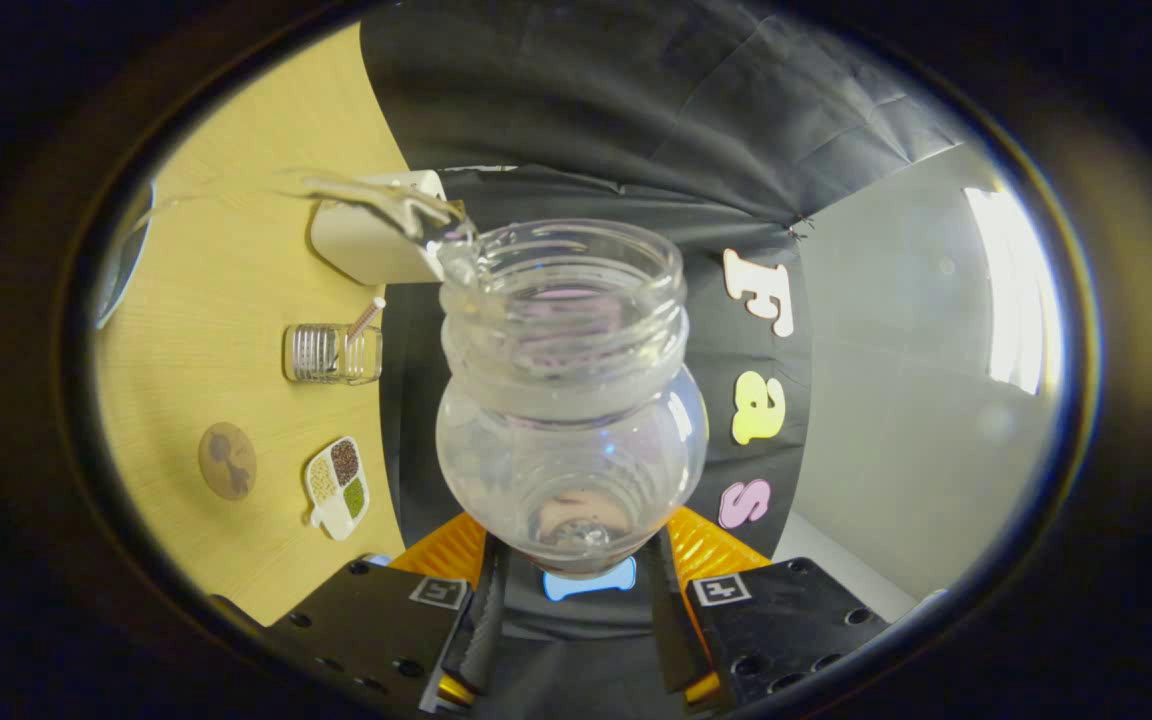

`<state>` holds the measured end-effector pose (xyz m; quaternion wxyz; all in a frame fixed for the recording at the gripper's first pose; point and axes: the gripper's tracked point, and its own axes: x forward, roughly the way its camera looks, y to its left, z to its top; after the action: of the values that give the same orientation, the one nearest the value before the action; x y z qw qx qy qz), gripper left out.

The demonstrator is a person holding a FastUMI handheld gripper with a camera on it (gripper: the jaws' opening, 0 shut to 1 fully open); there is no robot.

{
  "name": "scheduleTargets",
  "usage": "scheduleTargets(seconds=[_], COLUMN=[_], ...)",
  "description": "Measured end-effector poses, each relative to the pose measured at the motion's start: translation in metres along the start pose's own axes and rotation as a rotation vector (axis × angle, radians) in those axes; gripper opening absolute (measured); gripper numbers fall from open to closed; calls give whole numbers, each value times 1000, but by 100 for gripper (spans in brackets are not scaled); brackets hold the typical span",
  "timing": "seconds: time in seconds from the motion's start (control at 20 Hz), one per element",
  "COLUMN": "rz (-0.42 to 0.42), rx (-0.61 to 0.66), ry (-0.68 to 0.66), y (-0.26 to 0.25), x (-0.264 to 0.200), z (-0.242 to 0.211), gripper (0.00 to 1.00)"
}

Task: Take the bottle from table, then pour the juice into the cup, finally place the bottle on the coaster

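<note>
The gripper (576, 590) has its jaws closed about a bottle's width, both pressing the base of the clear bottle (568, 400), which is tipped on its side. Clear liquid (376, 200) streams from its mouth toward a white cup (366, 245) on the yellow surface (226, 290). The round coaster (227, 460) lies beside a ribbed glass jar (331, 352) and a small divided dish (338, 486).

A clear, glossy bottle (566, 400), glass or hard plastic by its look, sat clamped between the ribbed fingers (484, 620) of the gripper (576, 610). The counter (226, 300) showed a pale, matt wood-grain finish. On it stood a ribbed, see-through cup (331, 353) and a dull, flat coaster (227, 460). Creased, matt cloth (636, 100) hung behind.
</note>
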<state>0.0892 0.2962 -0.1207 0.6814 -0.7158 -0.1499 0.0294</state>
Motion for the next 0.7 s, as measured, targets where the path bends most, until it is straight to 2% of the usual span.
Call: scheduleTargets(seconds=[0.7], rz=[-26], rx=[-12], ry=[-4], y=[-15], x=[12], z=[-3], gripper=[66])
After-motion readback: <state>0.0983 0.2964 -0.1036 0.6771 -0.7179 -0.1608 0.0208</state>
